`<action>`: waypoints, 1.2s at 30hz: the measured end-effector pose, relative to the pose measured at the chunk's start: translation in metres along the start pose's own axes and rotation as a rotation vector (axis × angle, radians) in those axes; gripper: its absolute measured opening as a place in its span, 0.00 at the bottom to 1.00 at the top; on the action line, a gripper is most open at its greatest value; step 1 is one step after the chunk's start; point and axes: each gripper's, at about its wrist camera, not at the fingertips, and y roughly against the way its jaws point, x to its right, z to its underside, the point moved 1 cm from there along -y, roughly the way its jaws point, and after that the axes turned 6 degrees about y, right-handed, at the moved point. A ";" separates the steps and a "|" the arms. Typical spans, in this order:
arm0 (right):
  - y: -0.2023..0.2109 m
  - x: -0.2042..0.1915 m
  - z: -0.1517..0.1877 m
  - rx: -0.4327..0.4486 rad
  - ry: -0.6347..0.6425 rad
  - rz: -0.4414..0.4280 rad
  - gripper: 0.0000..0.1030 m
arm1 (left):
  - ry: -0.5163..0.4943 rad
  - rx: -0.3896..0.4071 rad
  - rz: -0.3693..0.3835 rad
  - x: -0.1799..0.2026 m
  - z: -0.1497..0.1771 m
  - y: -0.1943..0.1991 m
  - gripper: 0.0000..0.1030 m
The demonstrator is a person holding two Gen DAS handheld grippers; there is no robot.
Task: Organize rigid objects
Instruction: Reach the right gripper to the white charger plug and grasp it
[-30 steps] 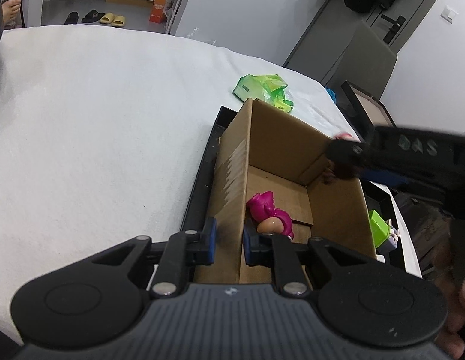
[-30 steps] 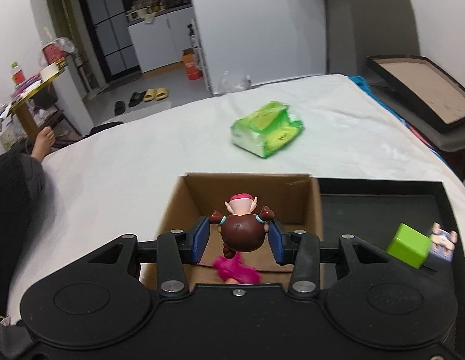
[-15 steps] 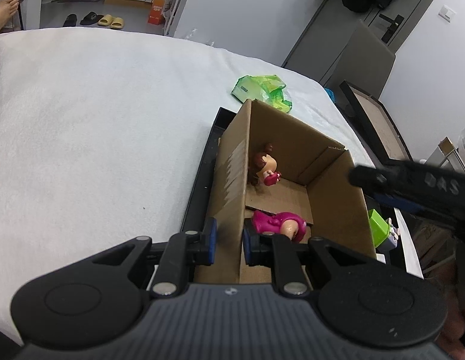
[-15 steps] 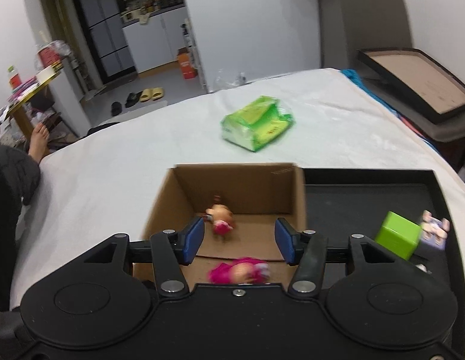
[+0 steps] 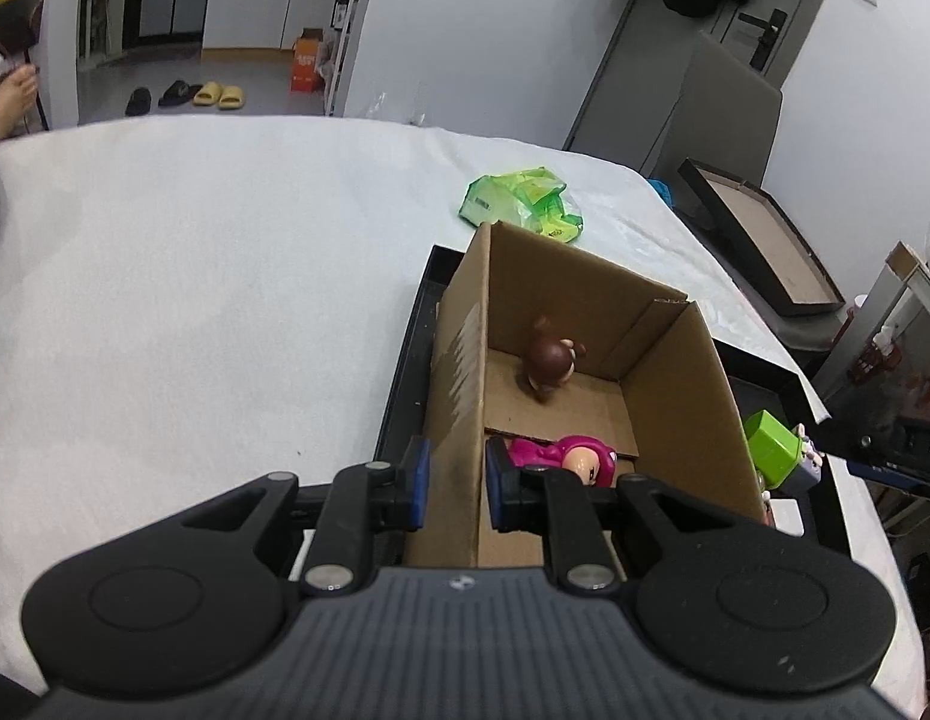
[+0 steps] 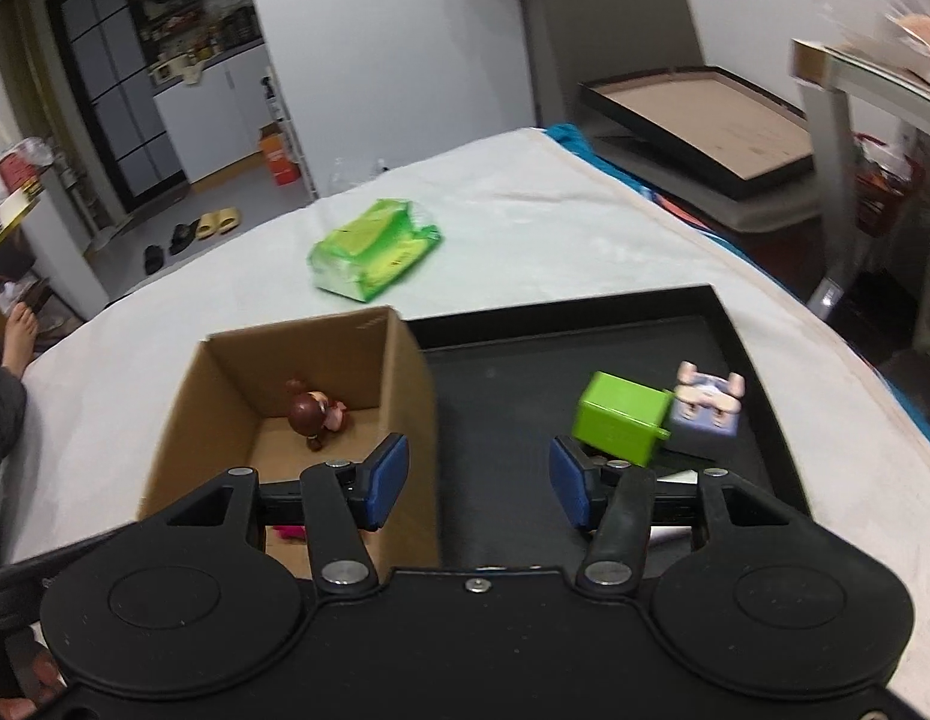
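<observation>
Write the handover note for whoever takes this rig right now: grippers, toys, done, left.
Left gripper: jaws shut on the cardboard box wall, steadying it.
Right gripper: open, empty, over the black tray.
Done: brown-haired doll and pink doll lie in the box.
Left: green cube and lilac figure box on the tray; probably box them next.

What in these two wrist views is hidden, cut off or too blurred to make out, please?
- Pink figure: left wrist view, lower part behind the left gripper; right wrist view, only a sliver shows.
- Green cube: left wrist view, partly behind the cardboard box wall.
- Pale toy beside the cube: motion blur hides its details.
- Right gripper: only a dark edge in the left wrist view.
- White item under the cube: mostly covered.
</observation>
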 end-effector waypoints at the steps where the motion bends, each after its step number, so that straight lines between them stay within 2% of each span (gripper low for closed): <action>1: 0.000 0.004 0.002 -0.004 -0.005 0.005 0.51 | -0.006 0.001 -0.003 0.001 0.000 0.000 0.19; 4: -0.003 0.013 0.008 -0.019 -0.014 0.021 0.54 | -0.027 0.002 -0.015 0.006 0.000 0.000 0.21; 6: -0.007 0.019 0.014 -0.028 -0.024 0.036 0.60 | -0.049 0.010 -0.027 0.010 0.001 0.000 0.25; 8: -0.010 0.024 0.018 -0.031 -0.027 0.052 0.63 | -0.079 0.017 -0.044 0.014 0.004 -0.001 0.35; 14: -0.020 0.043 0.029 -0.041 -0.077 0.081 0.63 | -0.135 0.014 -0.076 0.023 0.010 -0.007 0.45; 18: -0.026 0.059 0.034 -0.051 -0.140 0.109 0.61 | -0.144 0.021 -0.088 0.027 0.009 -0.009 0.47; 26: -0.047 0.081 0.044 -0.098 -0.175 0.159 0.59 | -0.153 0.016 -0.105 0.031 0.010 -0.014 0.48; 36: -0.078 0.087 0.049 -0.148 -0.196 0.155 0.60 | -0.158 0.028 -0.139 0.034 0.009 -0.018 0.49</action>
